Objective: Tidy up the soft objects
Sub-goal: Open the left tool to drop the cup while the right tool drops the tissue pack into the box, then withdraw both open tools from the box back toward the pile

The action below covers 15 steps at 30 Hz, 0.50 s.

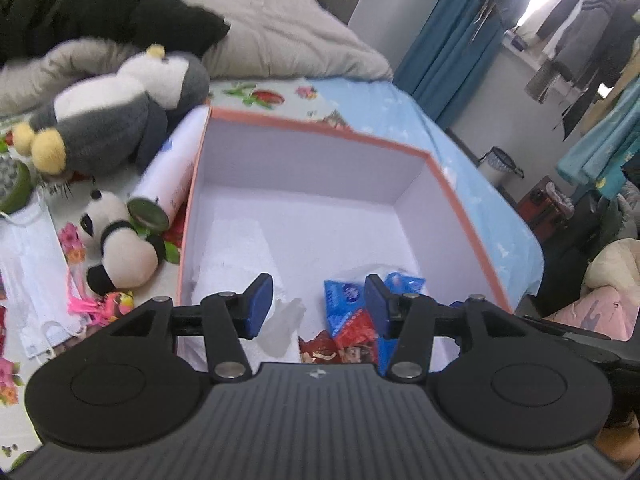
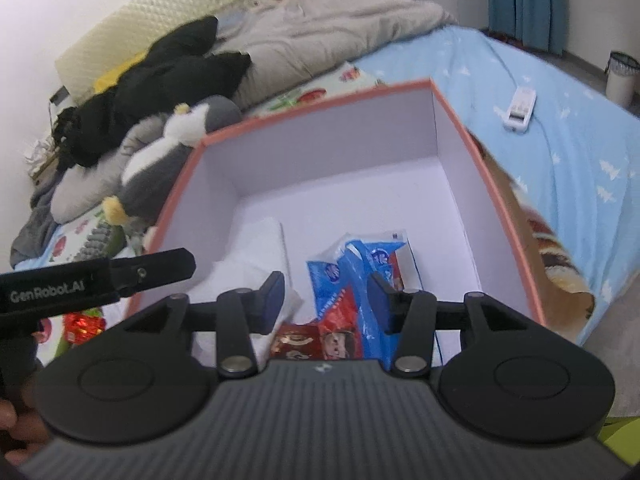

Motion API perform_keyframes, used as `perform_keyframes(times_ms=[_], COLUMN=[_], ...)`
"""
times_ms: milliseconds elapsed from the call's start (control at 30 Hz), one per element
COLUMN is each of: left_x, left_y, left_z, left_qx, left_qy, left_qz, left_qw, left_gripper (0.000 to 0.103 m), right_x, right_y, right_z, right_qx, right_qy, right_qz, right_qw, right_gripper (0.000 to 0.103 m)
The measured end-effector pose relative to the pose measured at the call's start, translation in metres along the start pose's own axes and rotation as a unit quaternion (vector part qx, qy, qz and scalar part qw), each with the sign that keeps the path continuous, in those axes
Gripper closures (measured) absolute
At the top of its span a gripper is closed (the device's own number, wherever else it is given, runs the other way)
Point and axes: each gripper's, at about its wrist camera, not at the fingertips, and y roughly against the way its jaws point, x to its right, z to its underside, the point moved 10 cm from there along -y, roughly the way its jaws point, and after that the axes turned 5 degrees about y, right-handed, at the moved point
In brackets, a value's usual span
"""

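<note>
A square box with a salmon rim [image 1: 320,126] [image 2: 320,106] and white inside stands on the bed. Blue tissue packs [image 1: 344,300] [image 2: 344,276] and red snack packets [image 1: 352,340] [image 2: 316,338] lie in its near part, beside crumpled white paper [image 2: 256,252]. My left gripper [image 1: 319,306] hovers open over these, pads touching nothing. My right gripper [image 2: 326,300] is open above the same packs, with nothing pressed between its pads. A grey-and-white plush penguin [image 1: 116,120] [image 2: 160,168] and a small panda plush [image 1: 120,244] lie left of the box.
A white bottle [image 1: 176,168] leans on the box's left wall. A face mask [image 1: 32,264] and pink hair ties [image 1: 88,300] lie at the left. A beige duvet [image 1: 280,32] and black clothing [image 1: 100,4] cover the bed's far end. A white remote [image 2: 520,108] rests on the blue sheet.
</note>
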Motion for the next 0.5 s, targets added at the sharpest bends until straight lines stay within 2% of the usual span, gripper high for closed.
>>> perform_keyframes(times_ms=[233,500], left_x=[0.019,0.027], left_y=[0.064,0.163], left_z=[-0.005,-0.003], left_qx=[0.042,0.100], left_qy=[-0.017,-0.035], left_qz=[0.011,0.013], left_qw=[0.9989,0.9942], left_gripper=[0.046,0.046], right_x=[-0.027,-0.069], right_y=[0.058,0.123], right_z=[-0.013,-0.018], right_qx=[0.049,0.100], right_qy=[0.023,0.045], right_qz=[-0.008,-0.035], right_qw=[0.998,0.993], right_gripper=[0.054,0.054])
